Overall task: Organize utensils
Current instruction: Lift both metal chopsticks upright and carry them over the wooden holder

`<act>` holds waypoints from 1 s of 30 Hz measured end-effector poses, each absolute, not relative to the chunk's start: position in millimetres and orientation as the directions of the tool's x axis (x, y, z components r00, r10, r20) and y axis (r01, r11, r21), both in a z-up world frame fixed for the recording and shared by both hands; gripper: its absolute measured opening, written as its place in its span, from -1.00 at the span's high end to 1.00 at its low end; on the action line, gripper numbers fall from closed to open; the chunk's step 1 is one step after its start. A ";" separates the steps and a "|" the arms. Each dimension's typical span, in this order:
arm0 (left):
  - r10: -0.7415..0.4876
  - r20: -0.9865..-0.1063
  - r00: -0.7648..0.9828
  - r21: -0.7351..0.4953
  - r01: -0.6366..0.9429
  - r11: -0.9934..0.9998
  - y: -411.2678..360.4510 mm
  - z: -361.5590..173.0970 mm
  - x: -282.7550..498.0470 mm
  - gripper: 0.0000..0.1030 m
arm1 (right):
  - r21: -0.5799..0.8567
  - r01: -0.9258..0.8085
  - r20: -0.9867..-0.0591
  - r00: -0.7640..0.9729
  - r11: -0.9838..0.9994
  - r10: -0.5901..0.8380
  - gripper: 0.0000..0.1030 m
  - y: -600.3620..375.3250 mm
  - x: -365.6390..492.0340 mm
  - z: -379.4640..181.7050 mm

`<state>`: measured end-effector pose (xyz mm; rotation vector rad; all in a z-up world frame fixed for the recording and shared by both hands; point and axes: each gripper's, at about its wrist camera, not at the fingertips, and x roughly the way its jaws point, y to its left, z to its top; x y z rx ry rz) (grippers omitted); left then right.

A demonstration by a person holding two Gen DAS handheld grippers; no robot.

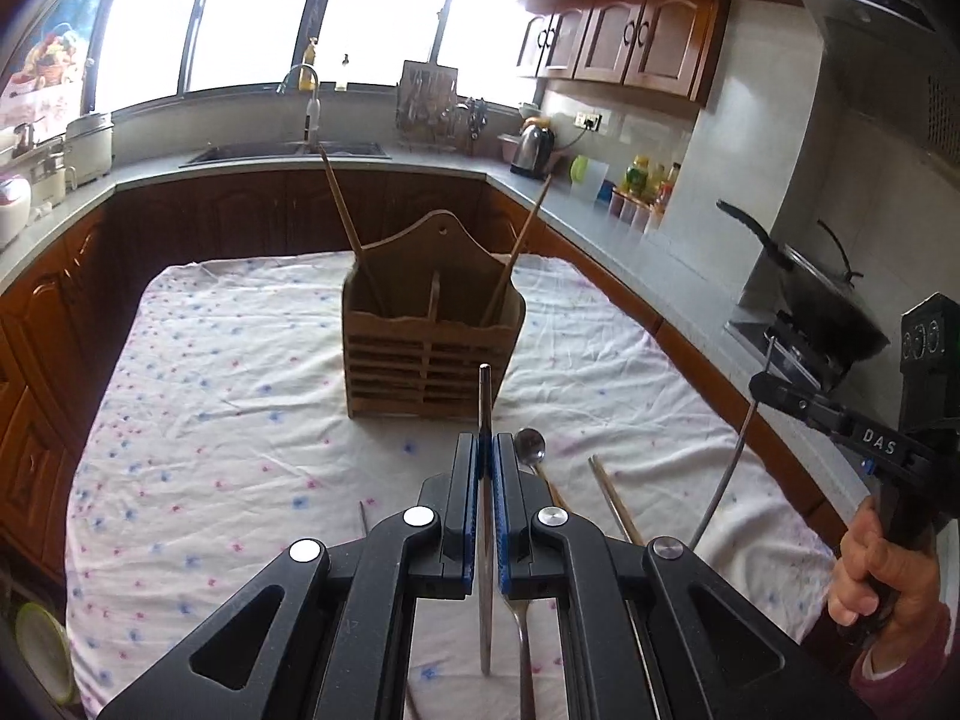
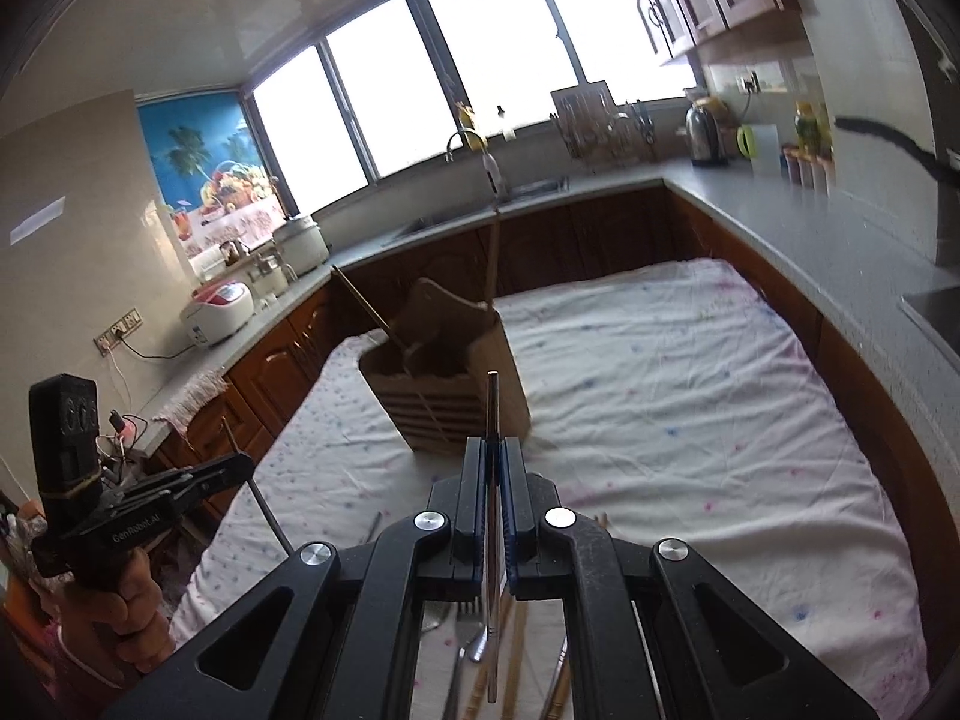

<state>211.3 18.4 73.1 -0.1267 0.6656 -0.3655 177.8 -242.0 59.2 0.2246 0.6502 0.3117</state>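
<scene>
Left gripper [image 1: 486,450]: clenched on a metal chopstick [image 1: 485,396], which stands between the blue pads and points up toward the wooden caddy [image 1: 429,354].
Right gripper [image 2: 493,450]: clenched on a second metal chopstick [image 2: 492,414], its tip just before the caddy's slatted front.
Wooden caddy: upright on the floral cloth [image 1: 198,396], holding two wooden chopsticks [image 1: 342,210] that lean outward, one in each side compartment.
Loose utensils: a spoon [image 1: 529,447] and another wooden chopstick [image 1: 612,501] lie on the cloth, nearer the camera than the caddy; a fork [image 2: 459,654] lies there too.
Hands: a right hand [image 1: 882,564] grips the right gripper's handle, to the right of the caddy.
</scene>
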 end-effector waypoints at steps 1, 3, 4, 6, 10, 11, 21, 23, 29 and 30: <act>-0.370 -0.575 0.730 -0.231 0.289 0.929 20.6 74.4 208.6 0.95 | 0.298 -0.219 -0.553 0.754 0.929 0.355 0.91 -239.9 178.6 61.7; -0.367 -0.569 0.736 -0.232 0.285 0.930 22.7 74.5 206.3 0.95 | 0.299 -0.225 -0.544 0.758 0.927 0.360 0.91 -238.7 179.9 64.4; -0.365 -0.566 0.739 -0.233 0.281 0.931 24.7 75.2 204.6 0.95 | 0.299 -0.227 -0.540 0.761 0.927 0.360 0.91 -237.5 181.4 66.0; -0.363 -0.561 0.744 -0.235 0.278 0.931 25.1 76.1 206.4 0.95 | 0.299 -0.232 -0.532 0.765 0.926 0.363 0.91 -236.7 183.6 67.9; -0.360 -0.545 0.757 -0.241 0.270 0.932 29.7 80.8 206.9 0.95 | 0.299 -0.238 -0.521 0.771 0.924 0.367 0.91 -234.5 187.8 71.1; -0.360 -0.542 0.760 -0.242 0.269 0.932 30.8 81.5 207.5 0.95 | 0.301 -0.237 -0.519 0.772 0.924 0.367 0.91 -234.4 190.4 71.1; -0.356 -0.478 0.803 -0.273 0.249 0.929 46.7 90.2 218.6 0.95 | 0.318 -0.231 -0.473 0.802 0.920 0.365 0.91 -233.1 208.1 73.8; -0.353 -0.469 0.810 -0.277 0.245 0.929 49.0 91.2 223.5 0.95 | 0.319 -0.231 -0.461 0.809 0.919 0.364 0.91 -231.2 215.8 76.6; -0.345 -0.420 0.839 -0.286 0.239 0.928 58.0 101.5 244.2 0.95 | 0.312 -0.246 -0.404 0.840 0.918 0.362 0.91 -221.3 241.4 92.9; -0.342 -0.411 0.845 -0.286 0.237 0.929 59.5 103.6 249.0 0.95 | 0.312 -0.246 -0.393 0.846 0.918 0.360 0.91 -219.9 247.0 96.0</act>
